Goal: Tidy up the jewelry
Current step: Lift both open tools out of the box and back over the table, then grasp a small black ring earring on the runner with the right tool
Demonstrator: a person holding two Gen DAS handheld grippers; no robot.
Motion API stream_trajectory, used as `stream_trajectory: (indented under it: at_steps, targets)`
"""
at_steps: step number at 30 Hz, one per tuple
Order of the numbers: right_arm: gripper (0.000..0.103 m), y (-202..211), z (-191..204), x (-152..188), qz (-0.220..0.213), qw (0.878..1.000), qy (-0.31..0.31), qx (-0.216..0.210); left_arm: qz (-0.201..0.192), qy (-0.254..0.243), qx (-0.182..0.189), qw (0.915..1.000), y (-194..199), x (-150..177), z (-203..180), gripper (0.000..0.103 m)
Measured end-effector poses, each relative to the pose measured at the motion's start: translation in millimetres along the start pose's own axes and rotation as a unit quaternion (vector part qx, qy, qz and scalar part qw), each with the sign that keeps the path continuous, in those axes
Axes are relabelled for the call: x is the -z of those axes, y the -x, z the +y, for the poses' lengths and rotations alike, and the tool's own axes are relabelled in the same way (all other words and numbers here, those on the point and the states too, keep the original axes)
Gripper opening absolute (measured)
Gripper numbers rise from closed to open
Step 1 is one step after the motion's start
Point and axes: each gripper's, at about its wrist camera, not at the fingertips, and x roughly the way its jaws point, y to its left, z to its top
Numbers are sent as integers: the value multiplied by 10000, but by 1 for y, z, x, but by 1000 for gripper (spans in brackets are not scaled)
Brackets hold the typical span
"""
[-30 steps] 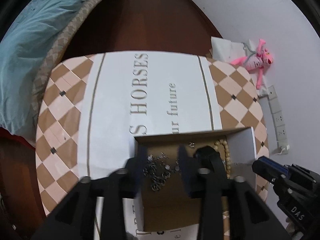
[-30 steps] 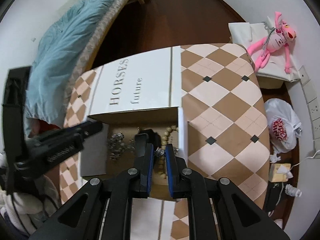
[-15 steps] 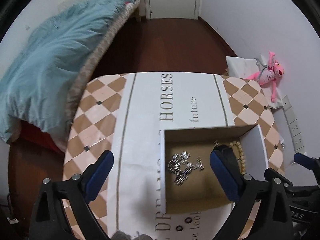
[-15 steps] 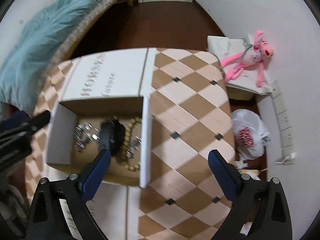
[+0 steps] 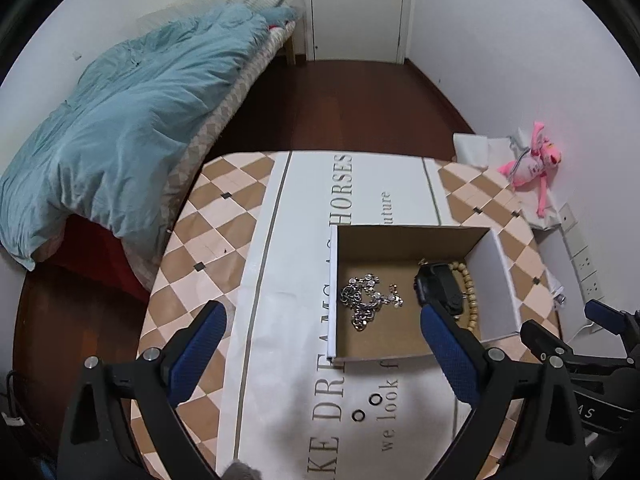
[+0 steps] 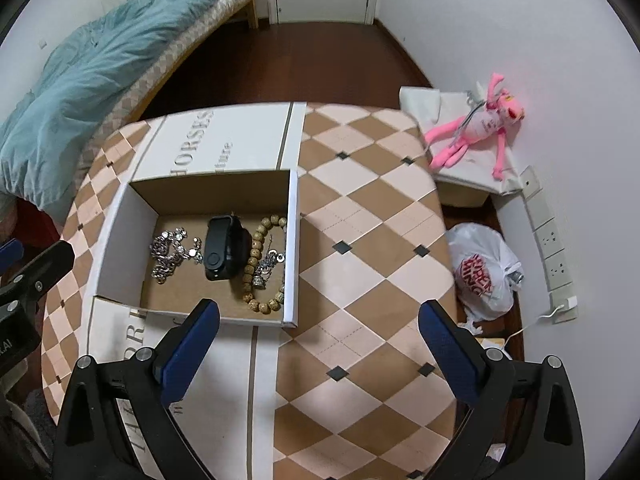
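An open cardboard box (image 6: 120,236) (image 5: 494,284) stands on the table. In it lie a silver chain (image 6: 170,250) (image 5: 366,300), a black smart band (image 6: 222,246) (image 5: 438,288), a wooden bead bracelet (image 6: 256,268) (image 5: 468,294) and a small silver piece (image 6: 268,264). My left gripper (image 5: 322,342) is open and empty, held above the box's near left side. My right gripper (image 6: 318,340) is open and empty, above the table at the box's near right corner.
The round table (image 6: 376,240) has a tan checked top and a white runner with lettering (image 5: 304,208). Two small rings (image 5: 366,406) lie on the runner. A bed with a blue quilt (image 5: 120,128) is at the left. A pink plush toy (image 6: 476,128) and a plastic bag (image 6: 482,276) lie at the right.
Both grippers have opened wide and pulled back and up from the box. The right gripper let go of the small silver piece, which now lies in the box.
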Motion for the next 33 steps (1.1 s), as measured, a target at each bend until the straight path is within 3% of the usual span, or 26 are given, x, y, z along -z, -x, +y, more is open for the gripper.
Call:
stream_trajectory:
  at_steps: [11, 18, 24, 27, 30, 31, 33]
  targets:
    - [101, 86, -6, 20, -902, 9958, -172, 64, -668, 9, 163, 9976, 78, 15, -4, 99]
    - [101, 117, -9, 30, -1104, 9934, -295, -74, -682, 106, -20, 9976, 100, 24, 1, 99]
    - [101, 99, -6, 42, -846, 9957, -340, -164, -422, 153, -287, 9986, 82, 38, 14, 99]
    - [101, 72, 1, 51, -517, 9975, -325, -368, -286, 109, -292, 9991, 69, 49, 19, 99]
    - [101, 40, 14, 62, -199, 9973, -257, -662, 42, 60, -535, 9985, 39, 65, 29, 99]
    - [98, 27, 20, 66, -93, 9964, -214, -814, 169, 83, -596, 9980, 28, 71, 33, 99]
    - [82, 2, 35, 72, 119, 9947, -110, -1014, 427, 102, -722, 9964, 6, 82, 40, 99]
